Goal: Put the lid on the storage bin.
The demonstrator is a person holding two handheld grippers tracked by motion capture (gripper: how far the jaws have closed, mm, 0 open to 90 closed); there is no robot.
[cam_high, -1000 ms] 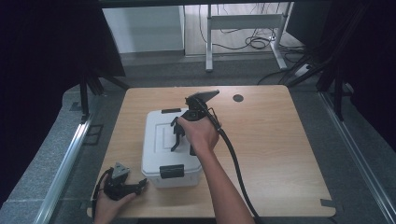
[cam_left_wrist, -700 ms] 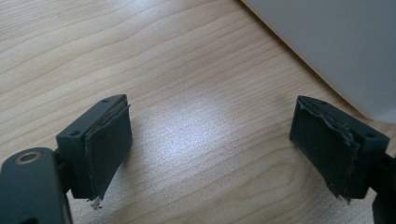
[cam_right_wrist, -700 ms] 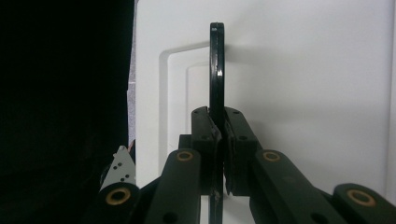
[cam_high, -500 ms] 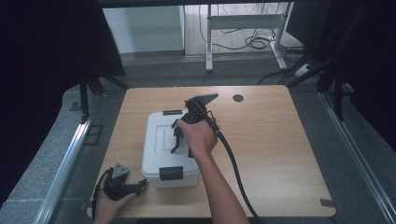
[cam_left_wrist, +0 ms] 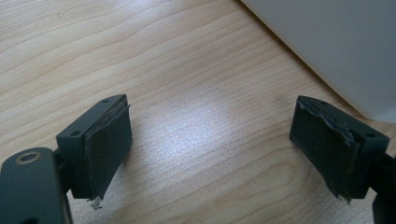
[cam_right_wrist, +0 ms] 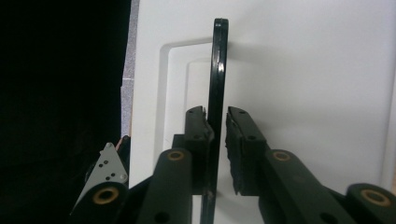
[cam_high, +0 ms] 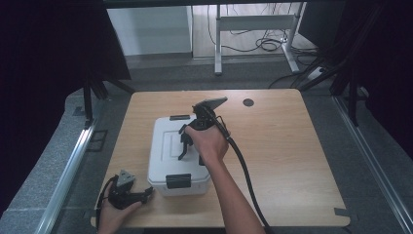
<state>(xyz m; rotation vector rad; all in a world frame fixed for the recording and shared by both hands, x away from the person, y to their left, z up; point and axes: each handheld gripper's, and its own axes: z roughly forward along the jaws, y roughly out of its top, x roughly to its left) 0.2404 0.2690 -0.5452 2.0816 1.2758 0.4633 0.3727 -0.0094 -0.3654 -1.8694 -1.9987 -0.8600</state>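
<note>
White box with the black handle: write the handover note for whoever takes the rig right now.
Right gripper: over the lid of the white box, jaws either side of the raised black handle; they have just been opening, with a gap on one side, so the grip is loose.
Left gripper: open, holding nothing, low over the table beside the box's near left corner.
Done: handle stands upright.
Left: both black latches look shut; box stays on the table.

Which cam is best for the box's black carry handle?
Right gripper view: the handle stands edge-on between that gripper's pads, a gap showing on one side. In the high view the hand mostly covers it. The left gripper view catches the box's white wall.
</note>
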